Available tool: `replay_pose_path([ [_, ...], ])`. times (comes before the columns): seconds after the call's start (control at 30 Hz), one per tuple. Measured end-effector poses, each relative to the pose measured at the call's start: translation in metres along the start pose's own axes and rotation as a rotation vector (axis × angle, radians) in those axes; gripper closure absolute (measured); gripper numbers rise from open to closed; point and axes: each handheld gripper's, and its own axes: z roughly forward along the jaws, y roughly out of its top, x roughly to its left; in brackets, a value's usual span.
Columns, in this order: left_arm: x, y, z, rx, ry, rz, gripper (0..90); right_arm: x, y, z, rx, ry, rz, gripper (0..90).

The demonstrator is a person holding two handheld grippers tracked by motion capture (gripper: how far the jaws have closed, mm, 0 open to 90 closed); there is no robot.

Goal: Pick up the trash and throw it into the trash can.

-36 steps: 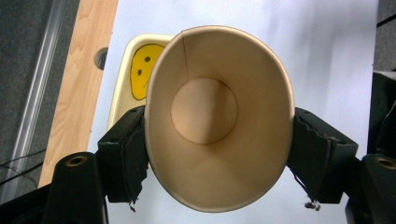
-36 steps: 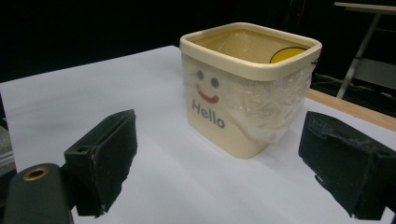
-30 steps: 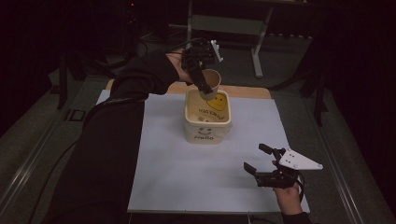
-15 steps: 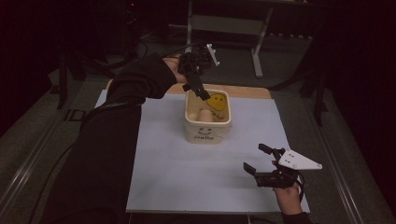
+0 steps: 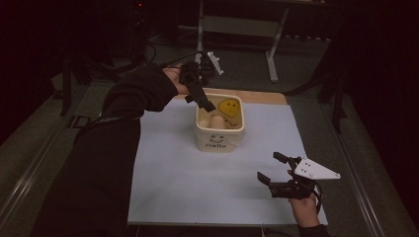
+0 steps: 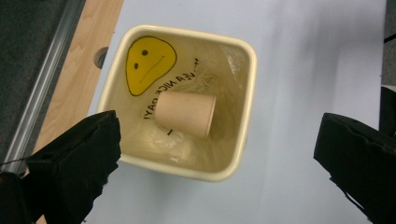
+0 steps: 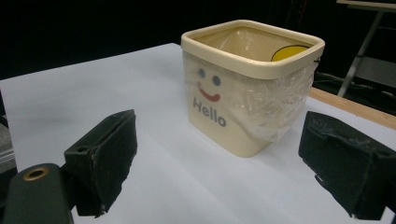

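Note:
A cream bin (image 5: pixel 218 143) with a "Hello" face and a clear liner stands at the middle back of the pale sheet. A brown paper cup (image 5: pixel 216 121) lies on its side inside the bin (image 6: pixel 248 88), beside a yellow smiley; the cup (image 6: pixel 185 113) is free of any jaw. My left gripper (image 5: pixel 198 101) hovers over the bin's back left corner, open and empty, with its jaws (image 6: pixel 218 135) spread wide above the bin. My right gripper (image 5: pixel 269 167) rests low at the near right, open and empty, and points at the bin (image 7: pixel 224 116) from a distance (image 7: pixel 218 128).
The pale sheet (image 5: pixel 168 182) covers most of the table. A strip of bare wood (image 5: pixel 262 97) with a round hole (image 6: pixel 101 56) runs behind the bin. A metal stand (image 5: pixel 271 44) rises beyond the table on dark floor.
One second ago my left gripper held the paper cup over the bin. It has let go, the cup now lies in the bin, and the gripper has drawn slightly left. The right gripper is unchanged.

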Motion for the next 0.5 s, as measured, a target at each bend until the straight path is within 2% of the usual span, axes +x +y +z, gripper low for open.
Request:
replay_pose_path([
  [0.2, -0.007, -0.016, -0.007, -0.037, -0.008, -0.009, 1.3, 0.001, 0.001, 0.001, 0.001, -0.001, -0.009, 11.3],
  [0.23, -0.011, -0.024, -0.010, -0.059, -0.008, -0.016, 1.3, 0.002, 0.001, 0.002, 0.002, 0.000, -0.010, 11.3],
  [0.5, -0.022, -0.042, -0.022, -0.062, -0.015, -0.030, 1.3, 0.002, 0.001, 0.002, 0.004, -0.001, -0.006, 11.3],
])
